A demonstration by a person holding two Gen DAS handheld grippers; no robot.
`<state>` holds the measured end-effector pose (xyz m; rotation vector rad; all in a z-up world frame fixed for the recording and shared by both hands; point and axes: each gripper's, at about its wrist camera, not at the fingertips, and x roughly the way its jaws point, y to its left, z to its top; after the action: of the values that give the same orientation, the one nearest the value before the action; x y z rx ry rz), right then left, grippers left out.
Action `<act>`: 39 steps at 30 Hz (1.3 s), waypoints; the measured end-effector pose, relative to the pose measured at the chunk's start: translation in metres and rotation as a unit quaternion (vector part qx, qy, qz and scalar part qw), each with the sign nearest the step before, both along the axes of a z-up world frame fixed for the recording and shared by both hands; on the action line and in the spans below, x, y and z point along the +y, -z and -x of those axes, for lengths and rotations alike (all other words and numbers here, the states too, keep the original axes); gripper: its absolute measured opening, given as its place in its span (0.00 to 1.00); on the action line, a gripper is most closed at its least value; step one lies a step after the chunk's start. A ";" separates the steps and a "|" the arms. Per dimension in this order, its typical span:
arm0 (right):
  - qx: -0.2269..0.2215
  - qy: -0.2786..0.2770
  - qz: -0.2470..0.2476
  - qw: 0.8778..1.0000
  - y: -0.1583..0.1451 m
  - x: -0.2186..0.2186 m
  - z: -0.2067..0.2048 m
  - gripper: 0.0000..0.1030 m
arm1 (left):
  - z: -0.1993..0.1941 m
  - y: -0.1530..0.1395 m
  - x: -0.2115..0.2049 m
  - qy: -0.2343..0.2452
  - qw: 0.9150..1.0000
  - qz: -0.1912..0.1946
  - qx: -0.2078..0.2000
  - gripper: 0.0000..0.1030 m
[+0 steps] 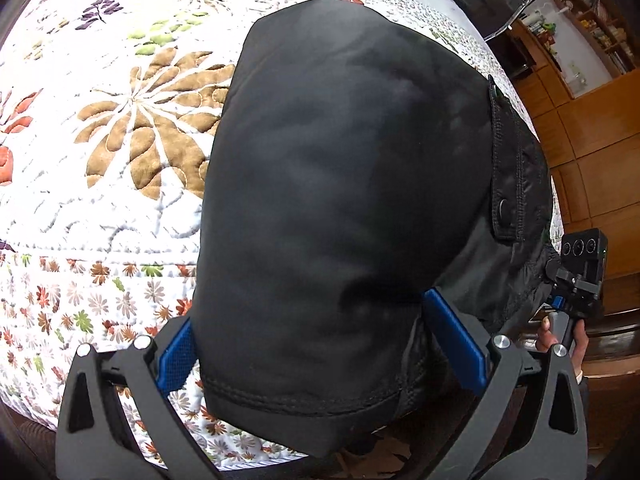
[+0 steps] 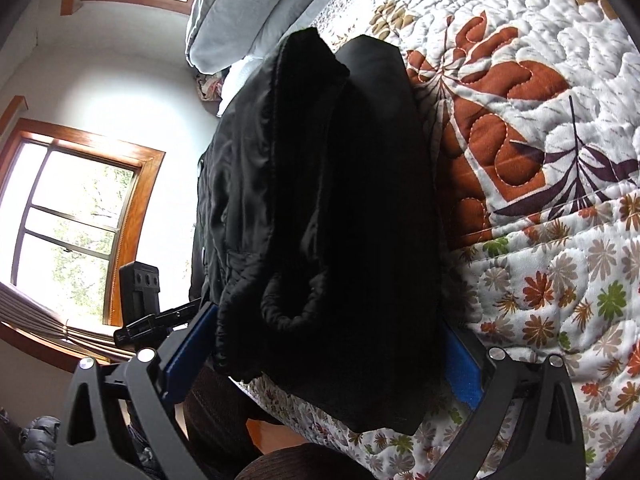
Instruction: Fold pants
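Black pants (image 1: 344,184) lie folded in a thick bundle on the floral quilt (image 1: 120,128) near the bed's edge. My left gripper (image 1: 320,344) straddles the hem end of the bundle, blue pads (image 1: 178,354) wide apart on either side, jaws open around the cloth. My right gripper (image 2: 320,344) straddles the other end of the pants (image 2: 320,208), where the gathered waistband hangs over; its blue pads (image 2: 460,372) are also wide apart. The right gripper's body also shows in the left wrist view (image 1: 580,276).
The quilt (image 2: 540,120) covers the bed, with grey pillows (image 2: 248,4) at the head. A wooden wardrobe (image 1: 592,128) and a chair (image 1: 500,4) stand beyond the bed. Windows (image 2: 76,216) are on the far wall.
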<state>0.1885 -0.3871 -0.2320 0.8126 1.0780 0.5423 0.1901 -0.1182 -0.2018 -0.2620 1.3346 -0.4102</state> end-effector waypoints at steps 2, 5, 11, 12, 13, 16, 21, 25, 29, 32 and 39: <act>-0.008 -0.002 0.010 1.000 -0.003 0.004 0.000 0.89 | 0.003 -0.001 0.000 0.001 1.000 -0.002 -0.012 0.98; -0.013 0.003 0.003 1.000 -0.004 0.004 0.000 0.78 | 0.006 -0.005 -0.002 0.008 0.999 0.002 -0.032 0.98; -0.043 0.002 0.015 0.999 -0.016 0.016 0.002 0.61 | 0.004 -0.004 0.001 0.014 0.998 0.021 -0.051 0.97; -0.047 0.003 0.013 0.999 -0.018 0.017 0.001 0.59 | 0.004 -0.005 0.003 0.014 0.998 0.022 -0.055 0.97; -0.049 0.004 0.010 0.999 -0.019 0.021 0.001 0.58 | 0.003 -0.006 0.006 0.014 0.998 0.024 -0.059 0.97; -0.057 0.001 0.003 0.998 -0.023 0.025 -0.002 0.56 | -0.002 -0.008 0.012 0.007 0.997 0.030 -0.066 0.96; -0.068 -0.010 0.010 0.998 -0.029 0.027 -0.012 0.56 | -0.010 -0.005 0.022 -0.009 0.997 0.034 -0.064 0.96; -0.065 -0.022 0.020 0.997 -0.033 0.035 -0.030 0.56 | -0.022 -0.007 0.026 -0.023 0.997 0.032 -0.064 0.96; -0.061 -0.028 0.022 0.998 -0.034 0.042 -0.045 0.56 | -0.035 -0.007 0.031 -0.033 0.997 0.031 -0.063 0.96; -0.059 -0.031 0.022 0.998 -0.033 0.044 -0.055 0.56 | -0.041 -0.007 0.038 -0.039 0.997 0.028 -0.065 0.96; -0.057 -0.039 0.027 0.997 -0.029 0.040 -0.075 0.56 | -0.071 -0.008 0.042 -0.055 0.996 0.020 -0.074 0.96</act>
<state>0.2634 -0.3472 -0.2026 0.6869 1.0174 0.6151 0.2607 -0.0760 -0.1937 -0.3307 1.1630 -0.3568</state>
